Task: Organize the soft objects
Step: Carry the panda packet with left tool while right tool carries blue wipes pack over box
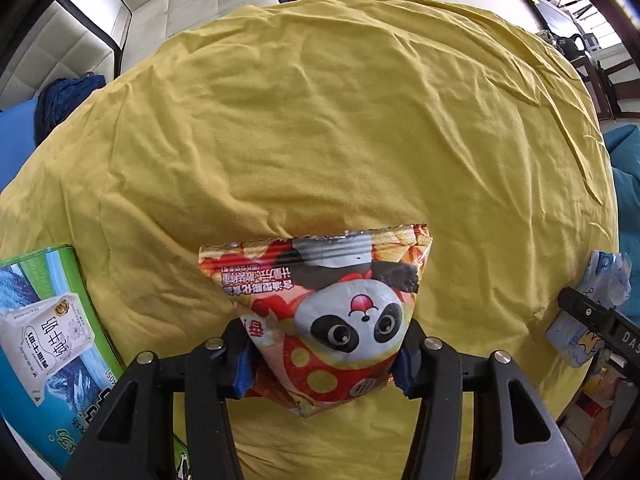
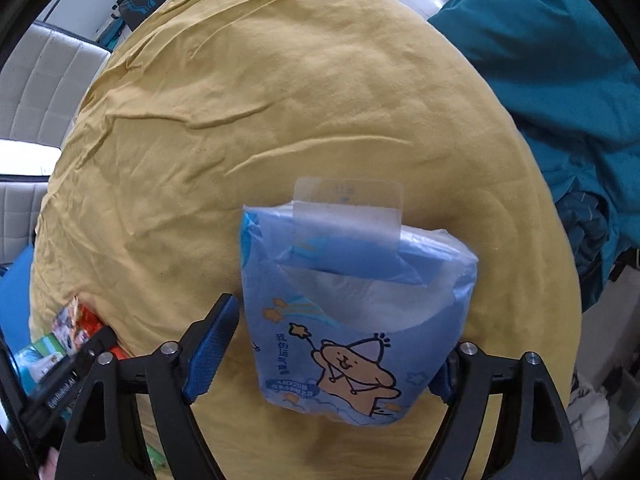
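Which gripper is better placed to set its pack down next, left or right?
Left, probably. The left gripper has its jaws shut on the panda snack bag. The right gripper has a gap between its left pad and the blue tissue pack, so no firm hold shows.

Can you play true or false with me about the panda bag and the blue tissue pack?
1. The left hand-held gripper squeezes the panda snack bag between its fingers. True.
2. The panda on the bag looks upside down in the left wrist view. False: its face is upright; only the writing is upside down.
3. The blue tissue pack has a star-shaped cartoon animal on it. True.
4. The right hand-held gripper pinches the tissue pack tightly from both sides. False: its left finger stands apart from the pack.
5. The cloth under everything is red. False: it is yellow.
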`<state>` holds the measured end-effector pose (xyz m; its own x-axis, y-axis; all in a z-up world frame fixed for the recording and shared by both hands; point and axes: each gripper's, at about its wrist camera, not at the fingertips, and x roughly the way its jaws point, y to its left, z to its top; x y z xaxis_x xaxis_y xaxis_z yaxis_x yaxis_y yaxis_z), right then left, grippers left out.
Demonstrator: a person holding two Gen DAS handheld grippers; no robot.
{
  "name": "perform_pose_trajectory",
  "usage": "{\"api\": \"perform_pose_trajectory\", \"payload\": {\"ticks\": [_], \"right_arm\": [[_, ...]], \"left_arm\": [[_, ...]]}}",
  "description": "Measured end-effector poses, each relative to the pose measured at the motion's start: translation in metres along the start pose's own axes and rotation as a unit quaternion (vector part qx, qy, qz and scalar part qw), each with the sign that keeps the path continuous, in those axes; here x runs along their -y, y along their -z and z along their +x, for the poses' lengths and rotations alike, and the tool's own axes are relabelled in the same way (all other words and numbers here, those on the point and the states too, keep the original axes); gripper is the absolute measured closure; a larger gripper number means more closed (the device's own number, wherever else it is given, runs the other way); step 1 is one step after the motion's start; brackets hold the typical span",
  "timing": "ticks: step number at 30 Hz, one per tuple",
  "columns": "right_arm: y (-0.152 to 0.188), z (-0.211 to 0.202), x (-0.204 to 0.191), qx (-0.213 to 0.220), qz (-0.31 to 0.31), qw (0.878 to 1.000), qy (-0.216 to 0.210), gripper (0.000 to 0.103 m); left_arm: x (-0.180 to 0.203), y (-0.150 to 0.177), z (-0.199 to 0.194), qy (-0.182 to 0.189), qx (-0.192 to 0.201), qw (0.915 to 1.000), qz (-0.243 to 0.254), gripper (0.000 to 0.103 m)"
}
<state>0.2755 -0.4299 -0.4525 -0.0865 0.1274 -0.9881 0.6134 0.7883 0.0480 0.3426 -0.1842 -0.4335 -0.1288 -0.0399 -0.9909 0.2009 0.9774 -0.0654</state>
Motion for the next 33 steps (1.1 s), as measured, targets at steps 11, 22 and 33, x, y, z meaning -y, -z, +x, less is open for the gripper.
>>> {"api": "perform_pose_trajectory", "payload": {"ticks": [11,22,33], "right_arm": [[0.020,-0.018,-0.006,0.000,-0.056,0.998,0.006,0.059],[0.097,-0.064,-0.032,0.006,-0.126,0.991,-0.034,0.059],[0.159,-0.131,-0.089,0.042,-0.195,0.978,-0.068,0.060]], "left_arm": [[0.018,0.041,-0.040,0.006,0.052,0.9986,-0.003,0.061],[0.002,0.106,-0.104,0.042,0.096,0.9944,-0.009,0.061],[-0.045,0.157,-0.170,0.063,0.162,0.9847,-0.010,0.062]]}}
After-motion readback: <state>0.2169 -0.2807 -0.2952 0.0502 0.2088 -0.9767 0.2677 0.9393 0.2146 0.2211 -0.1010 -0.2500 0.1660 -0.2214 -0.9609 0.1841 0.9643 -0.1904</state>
